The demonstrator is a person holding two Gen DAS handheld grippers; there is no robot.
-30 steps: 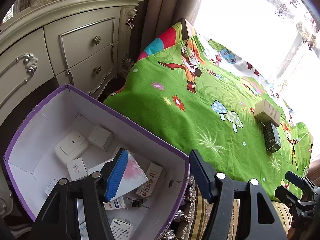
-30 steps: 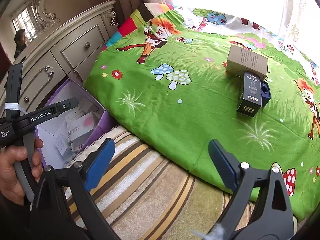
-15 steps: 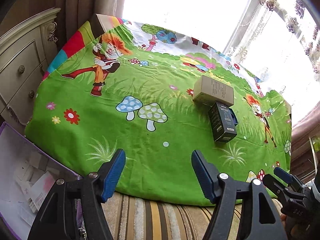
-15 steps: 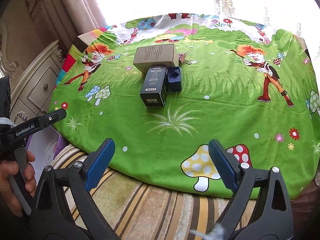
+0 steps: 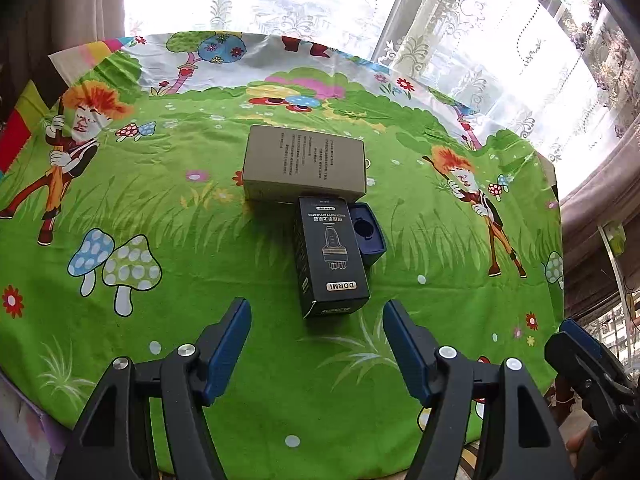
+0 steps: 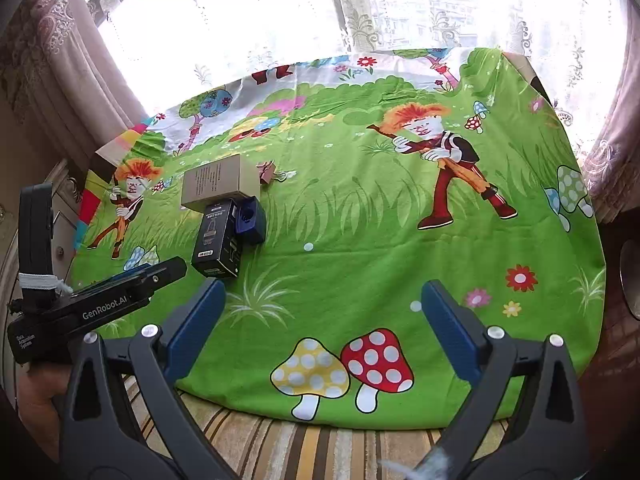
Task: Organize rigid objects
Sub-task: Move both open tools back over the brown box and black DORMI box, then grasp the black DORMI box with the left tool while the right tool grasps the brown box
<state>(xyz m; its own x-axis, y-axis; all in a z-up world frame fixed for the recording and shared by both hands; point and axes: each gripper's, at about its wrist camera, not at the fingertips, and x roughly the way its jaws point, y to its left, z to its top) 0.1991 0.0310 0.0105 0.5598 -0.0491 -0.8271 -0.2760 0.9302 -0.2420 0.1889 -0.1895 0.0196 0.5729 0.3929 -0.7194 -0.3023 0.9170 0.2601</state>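
Observation:
A black DORMI box (image 5: 330, 256) lies on the green cartoon cloth, just ahead of my open, empty left gripper (image 5: 316, 316). A tan cardboard box (image 5: 306, 162) lies behind it and a small dark blue box (image 5: 366, 232) touches its right side. In the right wrist view the same black box (image 6: 216, 238), tan box (image 6: 220, 182) and blue box (image 6: 251, 218) sit at the far left. My right gripper (image 6: 322, 300) is open and empty over the cloth's near edge, well right of them. The left gripper body (image 6: 104, 300) shows beside it.
The green cloth (image 5: 160, 208) covers a table by a bright curtained window. A small binder clip (image 6: 270, 170) lies behind the tan box. A striped cover (image 6: 280, 444) shows under the cloth's near edge. A white dresser (image 6: 60, 240) stands at the left.
My left gripper let go of the pink-and-white box in the purple bin and swung right toward the black box. My right gripper also swung right across the cloth.

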